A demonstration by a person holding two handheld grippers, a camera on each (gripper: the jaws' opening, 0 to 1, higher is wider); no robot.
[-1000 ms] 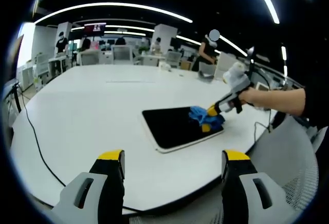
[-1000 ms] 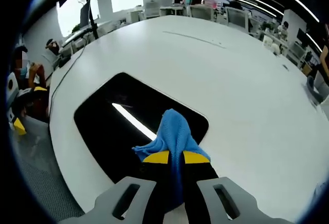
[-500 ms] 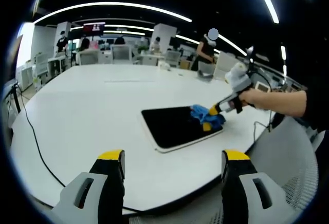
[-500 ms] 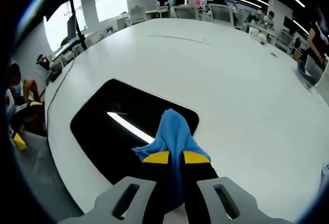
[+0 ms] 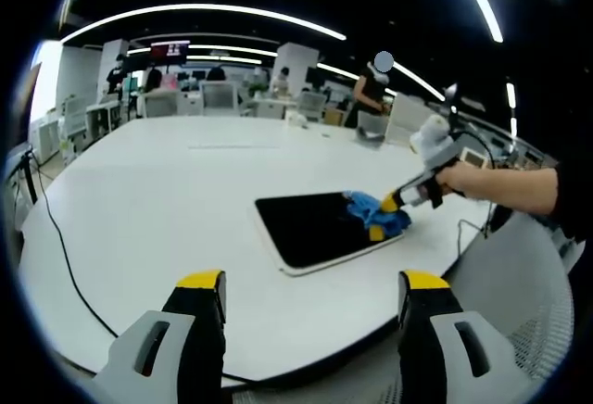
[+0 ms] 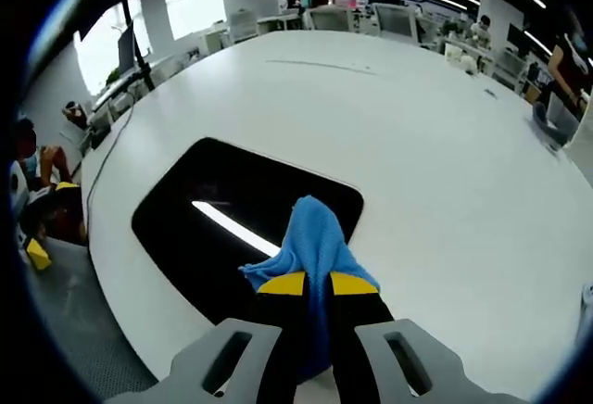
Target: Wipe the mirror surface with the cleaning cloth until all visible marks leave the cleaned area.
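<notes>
While the right gripper [image 6: 318, 284] pinched the cloth [image 6: 310, 237], it pressed on the mirror's [image 6: 213, 214] near corner.
The left gripper [image 5: 310, 293] hung wide apart over the table [image 5: 139, 209] edge; bare tabletop ringed the mirror.

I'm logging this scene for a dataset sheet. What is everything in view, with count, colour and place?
mirror: one, dark reflective face with a pale rim, lying flat on the table near its edge.
cleaning cloth: one, blue, on the mirror's end, clamped in the right gripper.
table: one, white, large and rounded.
cable: one, black, trailing over the table's edge.
chairs: several, pale, at the table's far side.
people: a few, in the background.
ceiling lights: several long white strips overhead.
left gripper: one, grey with yellow tips, jaws wide apart, holding nothing.
right gripper: one, same colours, shut on the cloth.
</notes>
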